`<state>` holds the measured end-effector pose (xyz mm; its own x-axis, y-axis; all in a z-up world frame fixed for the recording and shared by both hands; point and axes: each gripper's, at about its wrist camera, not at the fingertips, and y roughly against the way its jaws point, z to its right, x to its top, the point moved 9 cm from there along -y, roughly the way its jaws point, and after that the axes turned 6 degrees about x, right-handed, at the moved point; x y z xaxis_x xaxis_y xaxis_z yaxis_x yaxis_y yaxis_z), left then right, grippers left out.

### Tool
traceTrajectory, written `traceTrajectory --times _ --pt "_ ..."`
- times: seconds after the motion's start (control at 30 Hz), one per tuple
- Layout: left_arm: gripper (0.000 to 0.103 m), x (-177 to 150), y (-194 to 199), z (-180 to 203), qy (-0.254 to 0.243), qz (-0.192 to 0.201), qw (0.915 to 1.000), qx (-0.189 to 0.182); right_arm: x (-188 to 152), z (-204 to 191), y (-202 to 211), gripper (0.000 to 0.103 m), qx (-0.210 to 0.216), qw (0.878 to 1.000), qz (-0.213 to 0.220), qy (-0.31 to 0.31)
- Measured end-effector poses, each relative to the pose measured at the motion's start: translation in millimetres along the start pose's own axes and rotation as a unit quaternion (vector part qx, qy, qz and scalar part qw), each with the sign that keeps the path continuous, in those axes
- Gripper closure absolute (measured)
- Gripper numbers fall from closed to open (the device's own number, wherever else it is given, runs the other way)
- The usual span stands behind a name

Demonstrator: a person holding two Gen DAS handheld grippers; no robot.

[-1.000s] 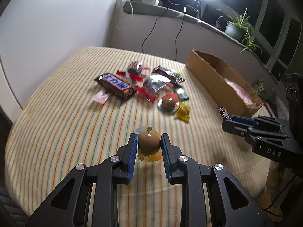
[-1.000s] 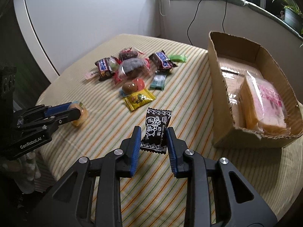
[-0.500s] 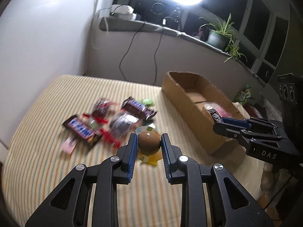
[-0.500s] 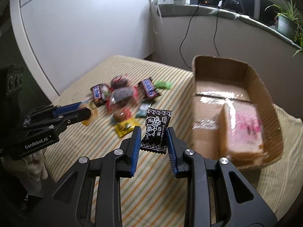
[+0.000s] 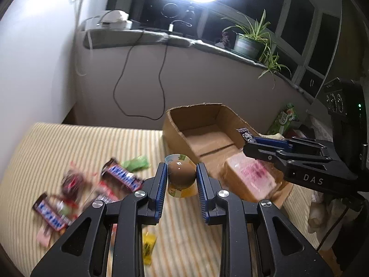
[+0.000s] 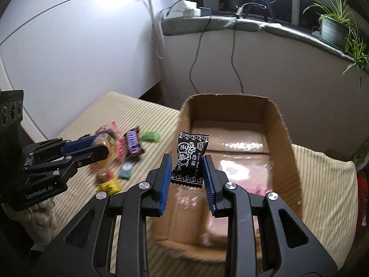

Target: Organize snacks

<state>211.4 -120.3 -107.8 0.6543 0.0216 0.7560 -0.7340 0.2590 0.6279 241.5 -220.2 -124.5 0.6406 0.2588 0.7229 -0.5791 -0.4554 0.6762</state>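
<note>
Right gripper (image 6: 187, 173), clamped on the black candy (image 6: 191, 159), hangs nearer the cardboard box (image 6: 280, 138) at twelve o'clock; left gripper (image 5: 181, 180) pinches its jelly cup (image 5: 181, 175), box at two o'clock.

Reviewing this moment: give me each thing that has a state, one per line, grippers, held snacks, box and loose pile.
left gripper: shut on the jelly cup
jelly cup: held off the table, short of the box
right gripper: shut on the black candy packet
black candy packet: held upright over the box
cardboard box: open-topped, partly filled
pink-wrapped bread: lying inside the box
loose snacks: scattered on the striped cloth, outside the box
</note>
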Motion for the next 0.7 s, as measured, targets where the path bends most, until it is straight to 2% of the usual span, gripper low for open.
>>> traceTrajectory --times 0.37,0.7 --pt "0.079 24 -45 36 -0.028 -0.016 0.9992 -0.021 16 48 -28 0.075 -0.007 1.000 -0.022 -0.013" --pt "0.079 26 -69 54 -0.040 -0.030 0.9983 -0.031 20 76 -42 0.075 -0.015 0.999 -0.035 -0.026"
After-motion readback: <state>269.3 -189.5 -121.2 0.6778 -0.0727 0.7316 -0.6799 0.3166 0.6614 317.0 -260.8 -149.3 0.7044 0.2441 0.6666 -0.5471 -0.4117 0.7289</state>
